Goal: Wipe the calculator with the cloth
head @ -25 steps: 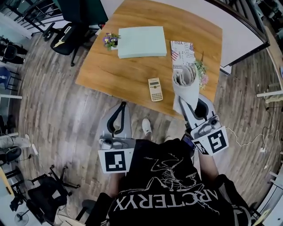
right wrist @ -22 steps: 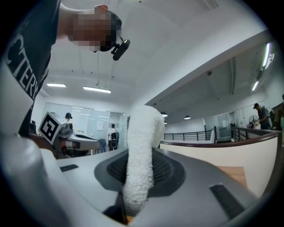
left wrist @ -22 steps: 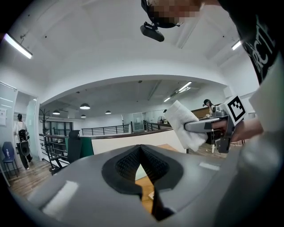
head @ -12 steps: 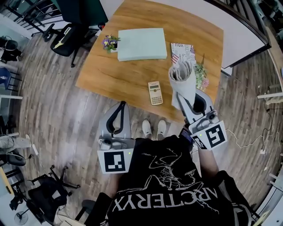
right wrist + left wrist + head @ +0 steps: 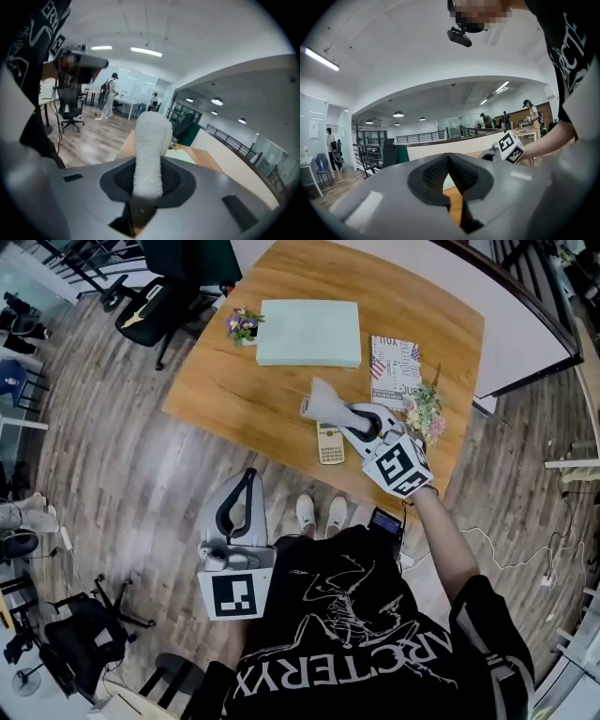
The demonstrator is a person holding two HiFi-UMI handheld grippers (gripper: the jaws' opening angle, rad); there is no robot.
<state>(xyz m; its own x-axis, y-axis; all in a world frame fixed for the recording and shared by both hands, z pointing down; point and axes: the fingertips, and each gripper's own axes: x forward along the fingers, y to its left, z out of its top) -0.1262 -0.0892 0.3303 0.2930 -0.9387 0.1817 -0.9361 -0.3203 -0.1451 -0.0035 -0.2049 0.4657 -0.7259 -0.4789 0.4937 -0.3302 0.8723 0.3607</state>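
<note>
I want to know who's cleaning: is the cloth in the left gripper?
No, the left gripper has its jaws together on nothing; the cloth is clamped in the right gripper.

The left claw (image 5: 449, 161) fills the near foreground. Its ribbed black pads (image 5: 429, 176) meet at the tips with nothing between them, and a sliver of wooden counter (image 5: 454, 206) shows through the gap below. Beyond, to the right, the right claw's marker cube (image 5: 509, 146) sits at the end of a person's forearm (image 5: 553, 140). Far off — railings (image 5: 370, 157), ceiling lamps (image 5: 398, 114), standing figures.
</note>
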